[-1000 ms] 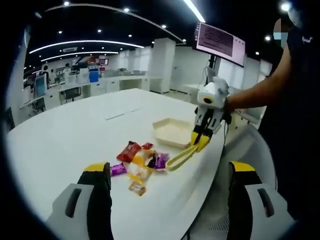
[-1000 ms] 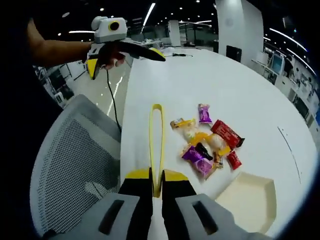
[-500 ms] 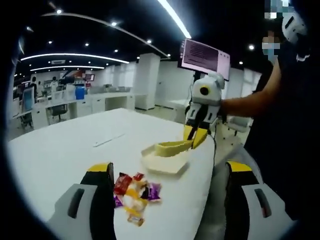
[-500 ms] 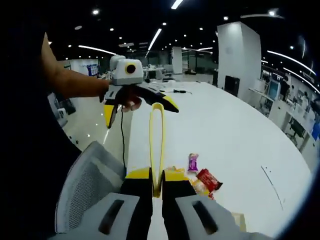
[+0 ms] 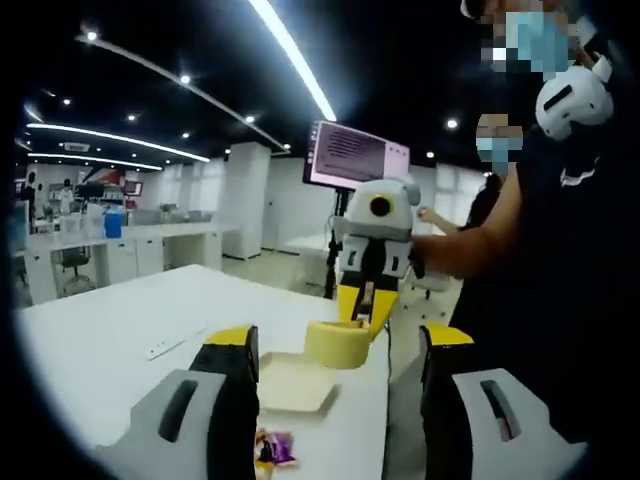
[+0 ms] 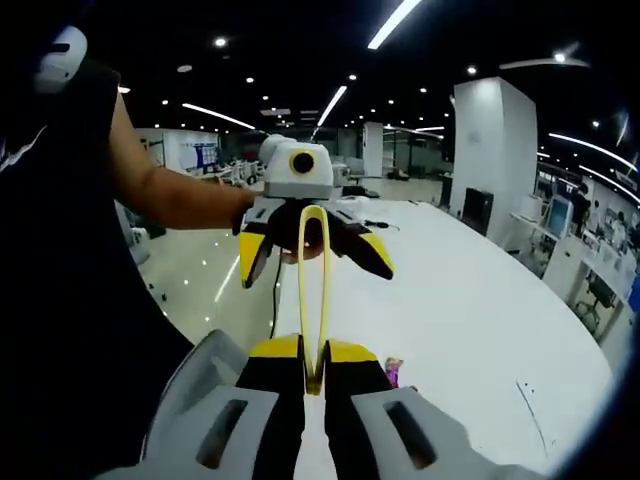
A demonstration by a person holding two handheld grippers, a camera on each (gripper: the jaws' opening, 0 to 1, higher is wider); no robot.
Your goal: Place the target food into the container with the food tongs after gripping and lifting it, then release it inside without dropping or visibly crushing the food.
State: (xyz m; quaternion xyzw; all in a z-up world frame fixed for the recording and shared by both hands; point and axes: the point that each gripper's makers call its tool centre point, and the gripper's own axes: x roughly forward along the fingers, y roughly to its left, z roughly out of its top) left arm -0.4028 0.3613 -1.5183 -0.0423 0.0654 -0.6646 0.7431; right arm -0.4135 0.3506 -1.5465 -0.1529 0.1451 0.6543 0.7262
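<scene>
Snack wrappers (image 5: 272, 449), labels unreadable; tongs (image 6: 313, 290) gripped.

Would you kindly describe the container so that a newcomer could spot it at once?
Start at the big white table in the left gripper view. Near its right edge, between that view's own jaws, lies the container: a shallow, pale cream tray, open and angular. Unlike the bright purple wrapped snack nearby, it is plain.

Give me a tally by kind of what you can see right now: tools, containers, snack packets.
Food tongs: 1, clamped in the right gripper
Container: 1, shallow cream tray on the white table
Snack packets: 2 seen, one purple packet in the left gripper view, one purple packet in the right gripper view; possibly the same one
Total: 4
</scene>
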